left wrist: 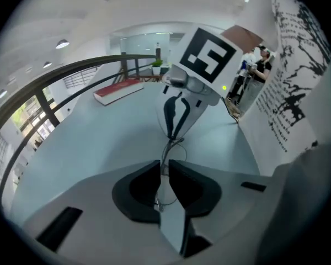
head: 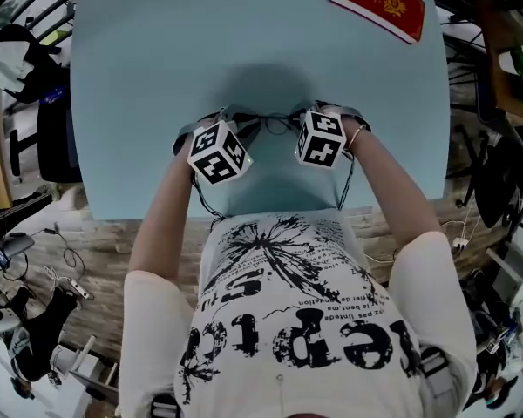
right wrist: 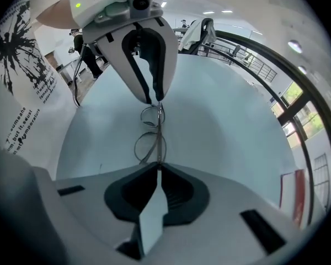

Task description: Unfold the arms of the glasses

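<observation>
Right now the glasses (right wrist: 149,132) are over the near part of the table (head: 157,77), strung lengthwise between my two claws. The right gripper (right wrist: 156,169) is pinched onto one end of the frame, and the left gripper (left wrist: 164,173) is narrowed onto thin wire at the other. The right gripper view shows both rims; the left gives only wire — arm or hinge, I can't tell.
</observation>
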A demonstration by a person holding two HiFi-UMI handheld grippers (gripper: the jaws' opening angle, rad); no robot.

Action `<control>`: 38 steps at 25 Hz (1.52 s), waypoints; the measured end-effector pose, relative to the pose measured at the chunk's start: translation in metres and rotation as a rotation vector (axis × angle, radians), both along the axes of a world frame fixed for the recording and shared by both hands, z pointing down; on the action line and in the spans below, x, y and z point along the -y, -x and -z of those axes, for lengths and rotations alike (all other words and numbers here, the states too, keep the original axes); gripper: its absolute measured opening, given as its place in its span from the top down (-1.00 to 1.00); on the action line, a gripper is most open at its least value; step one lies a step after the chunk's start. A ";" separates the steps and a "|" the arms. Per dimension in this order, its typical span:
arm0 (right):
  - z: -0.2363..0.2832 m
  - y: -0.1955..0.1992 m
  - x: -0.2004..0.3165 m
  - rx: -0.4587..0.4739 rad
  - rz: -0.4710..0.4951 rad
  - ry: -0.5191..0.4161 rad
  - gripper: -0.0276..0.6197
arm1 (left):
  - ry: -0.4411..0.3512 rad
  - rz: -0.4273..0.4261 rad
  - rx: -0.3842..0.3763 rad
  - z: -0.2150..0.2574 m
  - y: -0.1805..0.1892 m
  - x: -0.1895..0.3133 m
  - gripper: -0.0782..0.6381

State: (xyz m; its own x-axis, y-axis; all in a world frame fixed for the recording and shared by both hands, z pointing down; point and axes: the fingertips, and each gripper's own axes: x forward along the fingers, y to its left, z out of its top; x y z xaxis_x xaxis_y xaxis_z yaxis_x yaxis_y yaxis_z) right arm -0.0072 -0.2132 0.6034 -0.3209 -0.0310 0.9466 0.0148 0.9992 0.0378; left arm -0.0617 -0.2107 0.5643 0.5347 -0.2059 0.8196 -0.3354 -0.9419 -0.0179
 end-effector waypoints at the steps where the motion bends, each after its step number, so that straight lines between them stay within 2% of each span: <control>1: 0.000 -0.001 -0.001 0.000 -0.001 -0.001 0.81 | -0.005 -0.054 0.022 -0.003 -0.005 -0.002 0.60; 4: -0.001 -0.005 -0.002 -0.002 -0.003 -0.002 0.81 | -0.013 -0.167 0.077 -0.012 -0.020 -0.004 0.58; 7: -0.004 -0.009 -0.004 -0.002 -0.008 0.006 0.81 | -0.013 -0.215 0.109 -0.022 -0.031 -0.003 0.58; 11: -0.006 -0.014 -0.005 0.008 -0.023 0.022 0.81 | 0.006 -0.204 0.079 -0.025 -0.046 0.000 0.58; 15: -0.006 -0.015 -0.009 0.011 -0.032 0.034 0.81 | 0.017 -0.224 0.100 -0.034 -0.048 -0.004 0.59; 17: -0.007 -0.014 -0.011 0.006 -0.029 0.033 0.81 | 0.018 -0.221 0.095 -0.035 -0.048 -0.004 0.66; 22: -0.007 -0.016 -0.012 0.003 -0.029 0.038 0.81 | 0.011 -0.254 0.084 -0.034 -0.049 -0.008 0.68; 26: -0.010 -0.017 -0.016 -0.012 -0.022 0.047 0.81 | 0.010 -0.287 0.044 -0.028 -0.051 -0.013 0.69; 30: -0.012 -0.021 -0.016 -0.024 -0.022 0.047 0.81 | -0.007 -0.283 -0.008 -0.014 -0.050 -0.012 0.69; 38: -0.012 -0.025 -0.018 -0.045 -0.036 0.044 0.81 | -0.037 -0.280 -0.040 0.009 -0.036 -0.014 0.70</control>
State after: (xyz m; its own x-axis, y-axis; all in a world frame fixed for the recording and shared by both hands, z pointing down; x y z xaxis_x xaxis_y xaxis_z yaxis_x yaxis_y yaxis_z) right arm 0.0180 -0.1949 0.6155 -0.2778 -0.0002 0.9606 -0.0206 0.9998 -0.0058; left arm -0.0260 -0.1967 0.5555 0.6068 -0.0752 0.7913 -0.0633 -0.9969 -0.0462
